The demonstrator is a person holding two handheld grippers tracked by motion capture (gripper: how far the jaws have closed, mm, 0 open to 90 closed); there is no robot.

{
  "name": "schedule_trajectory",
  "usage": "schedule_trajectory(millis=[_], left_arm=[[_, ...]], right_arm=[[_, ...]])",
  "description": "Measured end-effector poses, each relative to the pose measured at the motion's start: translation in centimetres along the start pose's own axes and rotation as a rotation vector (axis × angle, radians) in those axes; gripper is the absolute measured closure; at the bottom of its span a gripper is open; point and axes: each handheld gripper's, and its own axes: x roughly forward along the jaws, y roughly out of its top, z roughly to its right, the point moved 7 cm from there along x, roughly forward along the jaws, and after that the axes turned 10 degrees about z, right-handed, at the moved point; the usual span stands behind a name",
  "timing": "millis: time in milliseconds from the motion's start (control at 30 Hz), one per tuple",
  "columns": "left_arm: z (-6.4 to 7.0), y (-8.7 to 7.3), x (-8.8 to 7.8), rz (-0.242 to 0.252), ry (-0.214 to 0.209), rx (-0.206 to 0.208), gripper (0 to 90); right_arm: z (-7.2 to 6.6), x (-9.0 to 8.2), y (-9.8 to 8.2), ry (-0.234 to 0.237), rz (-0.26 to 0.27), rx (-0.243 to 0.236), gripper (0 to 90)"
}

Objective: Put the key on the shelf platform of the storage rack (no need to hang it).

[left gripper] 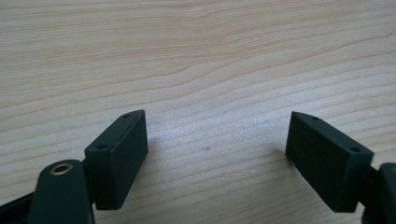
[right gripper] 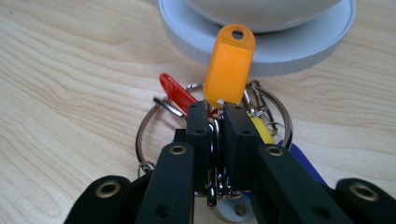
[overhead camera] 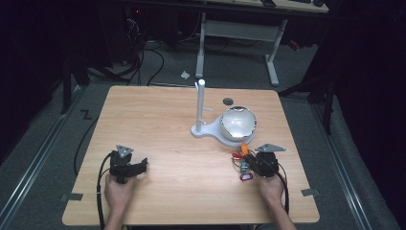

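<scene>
Here the orange key tag [right gripper: 229, 65] points lengthwise toward the white base [right gripper: 303, 56].

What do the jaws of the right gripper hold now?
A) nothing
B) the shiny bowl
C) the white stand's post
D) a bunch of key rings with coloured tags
D: in the right gripper view, the right gripper is shut on the bunch of key rings, with the orange tag sticking up past the jaws.

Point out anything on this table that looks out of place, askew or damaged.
Nothing looks damaged or spilled. The bunch of key tags is a tangle of rings, clamped in the right gripper beside the white stand, which stands upright.
</scene>
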Motion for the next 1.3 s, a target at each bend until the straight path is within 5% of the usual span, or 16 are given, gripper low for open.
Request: schedule_trajectory(millis=[1300], left_arm=[[0.0,0.0,0.0,0.0,0.0,0.0,21.3]], right_arm=[[1.3,-8.8,7.0,0.055,0.13,-0.075,83.8]])
